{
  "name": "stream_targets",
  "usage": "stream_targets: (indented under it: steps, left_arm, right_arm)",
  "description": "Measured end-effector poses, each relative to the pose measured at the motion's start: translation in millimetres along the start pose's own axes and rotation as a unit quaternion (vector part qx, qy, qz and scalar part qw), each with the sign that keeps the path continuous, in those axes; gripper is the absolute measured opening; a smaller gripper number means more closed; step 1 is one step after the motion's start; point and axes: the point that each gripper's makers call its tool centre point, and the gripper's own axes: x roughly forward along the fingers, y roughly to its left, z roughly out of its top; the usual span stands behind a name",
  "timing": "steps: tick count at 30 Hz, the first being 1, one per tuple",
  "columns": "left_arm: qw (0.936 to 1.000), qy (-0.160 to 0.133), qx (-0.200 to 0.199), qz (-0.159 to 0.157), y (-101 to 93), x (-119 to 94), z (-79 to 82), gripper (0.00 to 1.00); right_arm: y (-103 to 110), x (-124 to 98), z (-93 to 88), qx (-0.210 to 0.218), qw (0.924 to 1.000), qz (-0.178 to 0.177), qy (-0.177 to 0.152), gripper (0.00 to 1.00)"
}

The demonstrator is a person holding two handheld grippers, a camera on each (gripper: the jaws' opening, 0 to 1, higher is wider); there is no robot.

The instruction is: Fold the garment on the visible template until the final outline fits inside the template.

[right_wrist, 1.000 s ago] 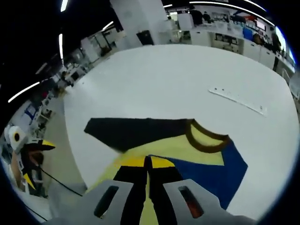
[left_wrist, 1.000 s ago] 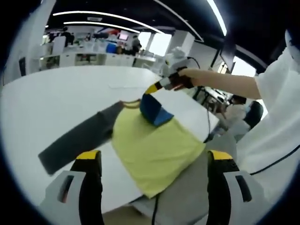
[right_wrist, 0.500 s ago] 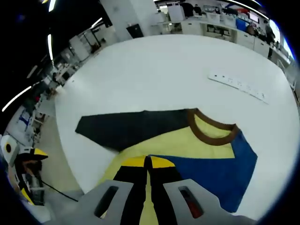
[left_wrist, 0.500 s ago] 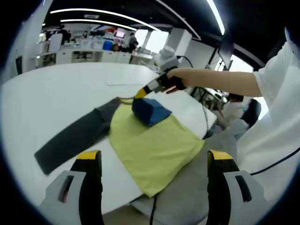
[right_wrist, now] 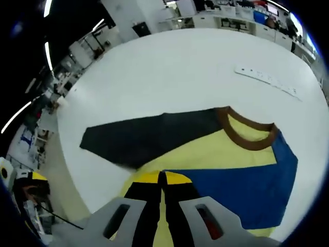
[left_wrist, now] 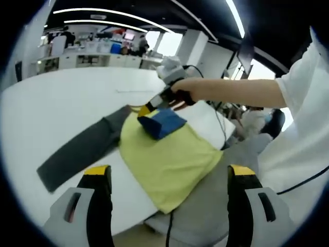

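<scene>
A shirt lies on the white table (left_wrist: 56, 103): yellow body (left_wrist: 167, 157), dark grey sleeve (left_wrist: 82, 149) stretched out flat, brown collar (right_wrist: 247, 139). The blue sleeve (left_wrist: 160, 122) is lifted and doubled over the yellow chest, with my right gripper (left_wrist: 148, 109) shut on its end. In the right gripper view the jaws (right_wrist: 162, 177) are together on the blue sleeve (right_wrist: 241, 185), above the yellow body (right_wrist: 205, 154) and beside the dark sleeve (right_wrist: 139, 139). My left gripper (left_wrist: 168, 172) stays open and empty, short of the shirt's hem, which hangs over the table's near edge.
A thin white strip (right_wrist: 267, 82) lies on the table beyond the collar, also seen as a strip (left_wrist: 134, 91) in the left gripper view. A person's forearm (left_wrist: 231, 92) and white top (left_wrist: 303, 134) fill the right side. Desks and shelves stand in the background.
My right gripper has carried the blue sleeve further across the yellow chest toward the dark sleeve. The left gripper has stayed open in much the same place.
</scene>
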Motion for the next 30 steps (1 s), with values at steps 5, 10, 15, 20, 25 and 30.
stream_targets:
  steps: [5, 10, 15, 20, 25, 30]
  left_arm:
    - [1.0000, 0.005, 0.003, -0.006, 0.2, 0.2, -2.4, 0.90]
    - [0.9999, 0.008, 0.001, -0.009, 1.6, 0.6, -4.7, 0.90]
    - [0.9999, 0.007, -0.001, -0.010, 2.9, 0.4, -5.2, 0.90]
    - [0.9999, 0.008, -0.006, -0.007, 5.1, -0.2, -8.6, 0.90]
    - [0.9999, 0.010, -0.011, -0.005, 6.5, -2.0, -13.6, 0.90]
    - [0.9998, 0.010, -0.019, -0.001, 8.2, -3.9, -18.1, 0.90]
  right_arm:
    - [-0.9, 8.4, -0.4, 0.021, 0.9998, -0.003, -0.001, 0.02]
    - [0.9, 17.2, -1.2, 0.045, 0.9990, -0.003, -0.002, 0.02]
    - [6.3, 25.2, -7.2, 0.053, 0.9986, -0.004, 0.004, 0.02]
    - [8.6, 37.9, -15.7, 0.053, 0.9984, -0.011, 0.016, 0.02]
    - [10.8, 48.5, -19.4, 0.057, 0.9981, -0.014, 0.021, 0.02]
    - [9.7, 55.1, -20.4, 0.059, 0.9978, -0.018, 0.024, 0.02]
